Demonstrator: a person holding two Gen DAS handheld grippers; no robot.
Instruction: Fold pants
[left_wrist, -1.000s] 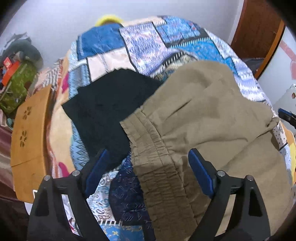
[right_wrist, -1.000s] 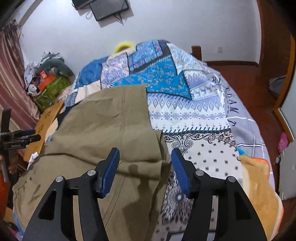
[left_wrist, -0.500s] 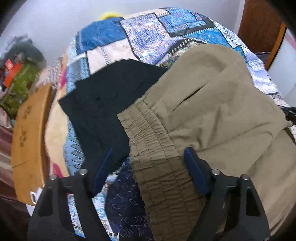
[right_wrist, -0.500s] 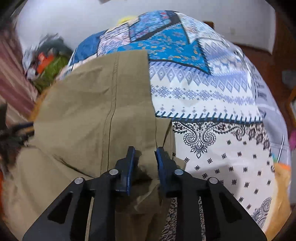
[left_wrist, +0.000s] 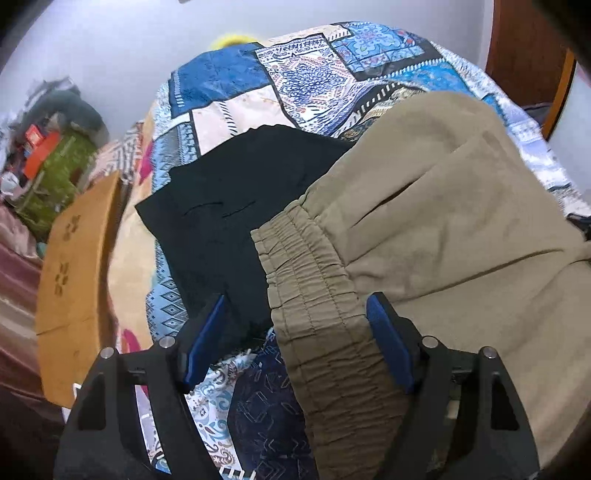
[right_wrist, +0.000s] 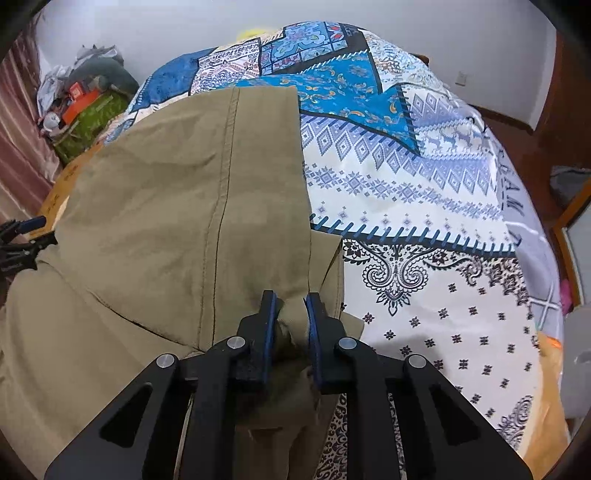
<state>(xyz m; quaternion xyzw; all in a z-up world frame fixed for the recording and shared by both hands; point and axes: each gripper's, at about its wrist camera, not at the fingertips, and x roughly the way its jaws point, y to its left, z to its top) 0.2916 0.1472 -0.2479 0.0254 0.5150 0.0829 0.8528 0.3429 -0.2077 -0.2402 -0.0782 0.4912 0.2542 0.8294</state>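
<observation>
On the left, our left gripper (left_wrist: 297, 332) stays spread wide, its blue pads straddling the elastic waistband (left_wrist: 317, 295) of the khaki pants (left_wrist: 424, 206) without touching it. Over the last second it has only crept a little nearer. The pants lie on a patchwork quilt (left_wrist: 295, 74), partly over a black garment (left_wrist: 236, 206). On the right, our right gripper (right_wrist: 290, 317), which was spread a second ago, now pinches a bunched fold at the pants' right edge. We judge one side is secured and the waistband grab is still to come. Grey letters on the quilt's right side look like "REAM", only partly readable.
</observation>
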